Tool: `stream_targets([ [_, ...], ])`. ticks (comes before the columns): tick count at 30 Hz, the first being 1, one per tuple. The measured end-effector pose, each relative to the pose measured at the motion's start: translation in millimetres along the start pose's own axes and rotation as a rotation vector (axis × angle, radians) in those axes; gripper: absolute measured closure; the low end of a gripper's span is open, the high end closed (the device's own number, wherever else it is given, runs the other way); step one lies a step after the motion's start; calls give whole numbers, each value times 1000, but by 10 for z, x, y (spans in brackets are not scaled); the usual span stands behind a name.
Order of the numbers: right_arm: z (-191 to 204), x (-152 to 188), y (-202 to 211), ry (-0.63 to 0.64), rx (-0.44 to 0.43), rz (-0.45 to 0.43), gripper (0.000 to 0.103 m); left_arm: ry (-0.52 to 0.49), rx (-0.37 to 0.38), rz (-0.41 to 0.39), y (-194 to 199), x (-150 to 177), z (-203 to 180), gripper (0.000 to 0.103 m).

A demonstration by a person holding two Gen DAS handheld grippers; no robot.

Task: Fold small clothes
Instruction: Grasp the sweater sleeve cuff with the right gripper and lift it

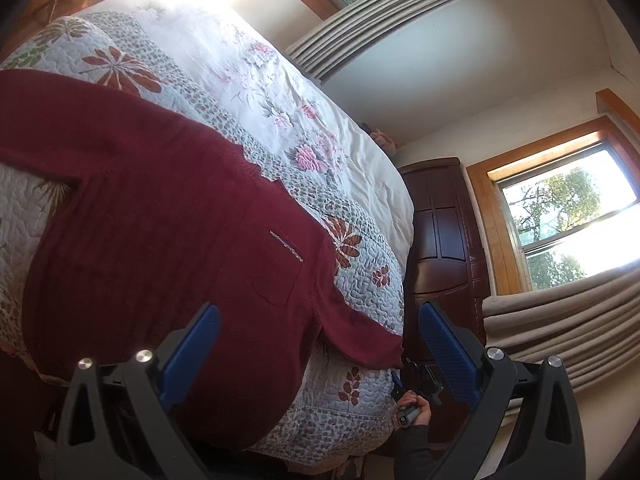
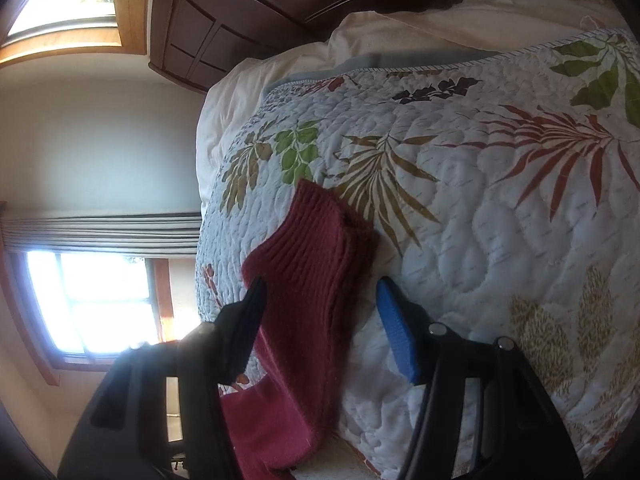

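Sweater [image 1: 152, 208]: dark red and knitted, it is lying spread out on the bed, with a small chest pocket showing.
Sleeve [image 2: 316, 248]: one ribbed red sleeve is lying on the quilt near the bed's edge, and its cuff is pointing up the bed.
Quilt [image 2: 480, 200]: white, with red, green and brown leaves, it is covering the bed under the sweater.
Left gripper [image 1: 320, 344]: its blue fingers [image 1: 448, 348] are standing wide apart above the sweater's lower part, holding nothing.
Right gripper [image 2: 320, 312]: its fingers are standing apart, one on each side of the red sleeve, not squeezing it.
Hand [image 1: 412, 408]: a person's hand is holding the other gripper's handle beside the bed corner.
Wardrobe [image 1: 444, 240]: dark brown wood, it is standing past the bed.
Window [image 1: 568, 216]: bright light is coming in beside the wardrobe.
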State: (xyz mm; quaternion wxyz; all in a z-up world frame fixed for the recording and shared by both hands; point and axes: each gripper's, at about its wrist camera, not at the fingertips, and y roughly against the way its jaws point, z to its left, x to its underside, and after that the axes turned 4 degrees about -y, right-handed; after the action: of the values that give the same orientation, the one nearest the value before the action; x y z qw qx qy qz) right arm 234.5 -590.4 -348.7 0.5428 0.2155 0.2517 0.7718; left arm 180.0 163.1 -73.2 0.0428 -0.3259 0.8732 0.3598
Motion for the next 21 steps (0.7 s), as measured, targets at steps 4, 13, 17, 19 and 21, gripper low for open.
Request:
stream_targets([
  [4, 29, -60, -66, 7, -19, 15, 47, 59, 47, -18, -68, 15, -37, 4],
  [13, 194, -116, 105, 70, -22, 29, 93, 171, 102, -1, -253, 15, 37, 4],
  [17, 516, -70, 408, 166, -30, -16, 94, 203, 142, 26, -342, -39, 165, 4],
  [19, 753, 15, 562, 239, -26, -39, 94, 199, 187, 41, -367, -78, 198, 4],
  [21, 1045, 153, 698, 327, -19, -68, 94, 181, 209, 48, -371, -122, 220, 4],
])
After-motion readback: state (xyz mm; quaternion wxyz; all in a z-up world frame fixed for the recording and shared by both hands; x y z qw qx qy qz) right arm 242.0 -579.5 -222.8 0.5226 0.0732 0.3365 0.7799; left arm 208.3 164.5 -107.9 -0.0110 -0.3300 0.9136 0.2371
